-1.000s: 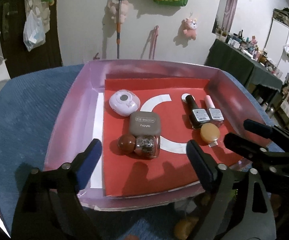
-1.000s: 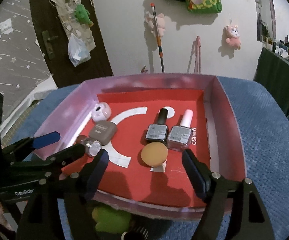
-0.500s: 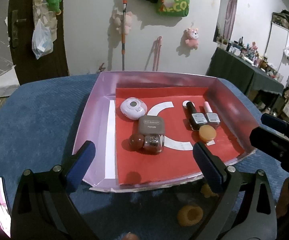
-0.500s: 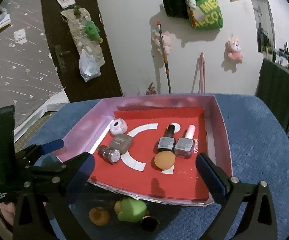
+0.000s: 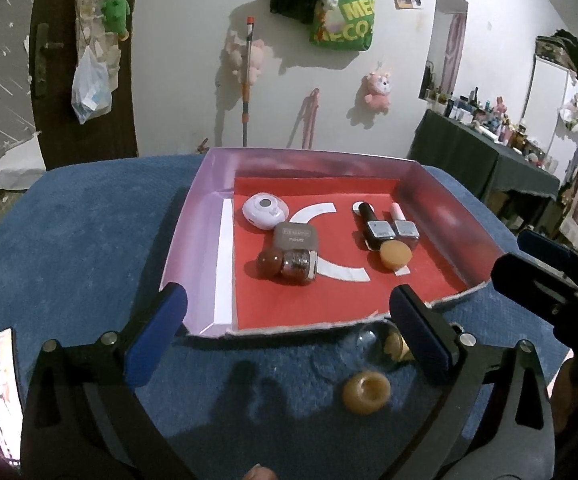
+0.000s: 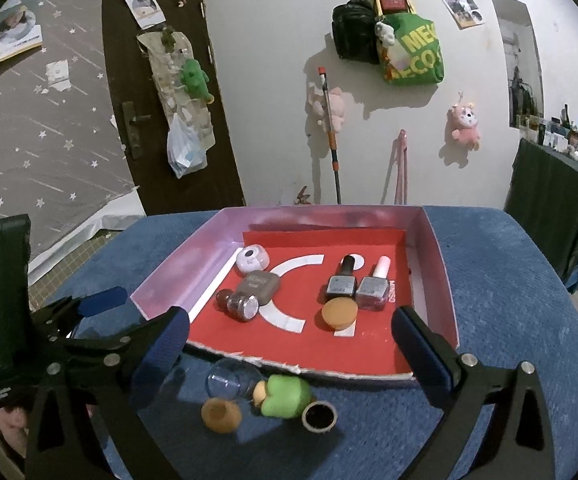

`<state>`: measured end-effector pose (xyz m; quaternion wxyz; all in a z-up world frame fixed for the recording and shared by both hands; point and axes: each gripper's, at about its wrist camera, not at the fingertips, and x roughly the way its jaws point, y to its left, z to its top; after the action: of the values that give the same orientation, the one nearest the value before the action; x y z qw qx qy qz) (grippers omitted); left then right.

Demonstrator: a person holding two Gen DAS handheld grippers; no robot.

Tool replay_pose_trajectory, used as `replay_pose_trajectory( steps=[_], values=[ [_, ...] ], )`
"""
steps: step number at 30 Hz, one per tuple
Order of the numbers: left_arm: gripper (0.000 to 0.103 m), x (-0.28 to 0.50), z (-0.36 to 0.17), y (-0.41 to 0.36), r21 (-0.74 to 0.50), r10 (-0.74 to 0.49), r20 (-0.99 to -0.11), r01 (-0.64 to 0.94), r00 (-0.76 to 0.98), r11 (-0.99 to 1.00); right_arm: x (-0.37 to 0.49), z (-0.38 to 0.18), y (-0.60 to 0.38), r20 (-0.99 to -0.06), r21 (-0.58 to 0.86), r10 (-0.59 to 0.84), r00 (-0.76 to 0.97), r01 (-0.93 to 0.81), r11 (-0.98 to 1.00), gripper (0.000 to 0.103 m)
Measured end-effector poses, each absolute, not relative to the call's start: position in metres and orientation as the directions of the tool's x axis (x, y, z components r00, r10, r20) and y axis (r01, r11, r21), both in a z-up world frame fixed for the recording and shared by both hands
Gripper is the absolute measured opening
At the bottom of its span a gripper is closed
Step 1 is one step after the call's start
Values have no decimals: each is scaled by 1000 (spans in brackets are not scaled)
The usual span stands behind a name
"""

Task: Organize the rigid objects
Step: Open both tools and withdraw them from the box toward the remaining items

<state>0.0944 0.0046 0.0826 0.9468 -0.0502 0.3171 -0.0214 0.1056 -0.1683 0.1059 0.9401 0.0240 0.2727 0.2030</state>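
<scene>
The left tongs (image 5: 285, 320) stand wide apart and empty, their jaws having just spread further, and hang over the near edge of the blue-covered table (image 5: 69, 240). The tray (image 5: 193, 240) sits mid-table, toward its far edge. It holds, left to right, a white compact (image 5: 265, 210), a taupe eyeshadow case (image 5: 297, 237), a brown ball (image 5: 269, 264) touching a glittery jar (image 5: 297, 267), then two polish bottles (image 5: 389, 229) with an orange sponge (image 5: 396, 254) just before them.

The right tongs (image 6: 289, 338) are likewise apart and empty, having just opened.

The loose pieces lie on the table before the tray's near wall. Judging by this, the next pick should come straight down over one piece, clear of its neighbours.

Only the right view shows the green toy (image 6: 285, 396) and dark-centred ring (image 6: 320, 416). Both views show the tan ring (image 6: 221, 416) and clear dome (image 6: 231, 380).
</scene>
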Motion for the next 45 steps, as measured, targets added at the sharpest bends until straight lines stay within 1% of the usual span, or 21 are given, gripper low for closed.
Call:
replay_pose_trajectory(
  steps=[7, 12, 19, 23, 29, 45],
  values=[
    [103, 73, 80, 1, -89, -59, -586, 8, 808, 996, 80, 105, -163, -472, 80, 337, 814, -341, 937, 103],
    [103, 63, 75, 2, -115, -86, -592, 22, 801, 993, 61, 104, -165, -444, 66, 318, 838, -323, 944, 103],
    [103, 49, 67, -1, -106, -89, -599, 31, 796, 994, 42, 95, -168, -425, 66, 317, 848, -320, 945, 103],
    [103, 44, 62, -4, -87, -78, -609, 31, 789, 996, 36, 87, -168, -440, 73, 315, 841, -317, 946, 103],
    [103, 38, 53, -3, -100, -89, -626, 34, 775, 994, 36, 69, -173, -489, 135, 334, 806, -308, 942, 103],
    [103, 39, 24, 2, -128, -108, -701, 26, 705, 991, 49, 28, -174, -629, 136, 294, 719, -271, 953, 103]
  ],
)
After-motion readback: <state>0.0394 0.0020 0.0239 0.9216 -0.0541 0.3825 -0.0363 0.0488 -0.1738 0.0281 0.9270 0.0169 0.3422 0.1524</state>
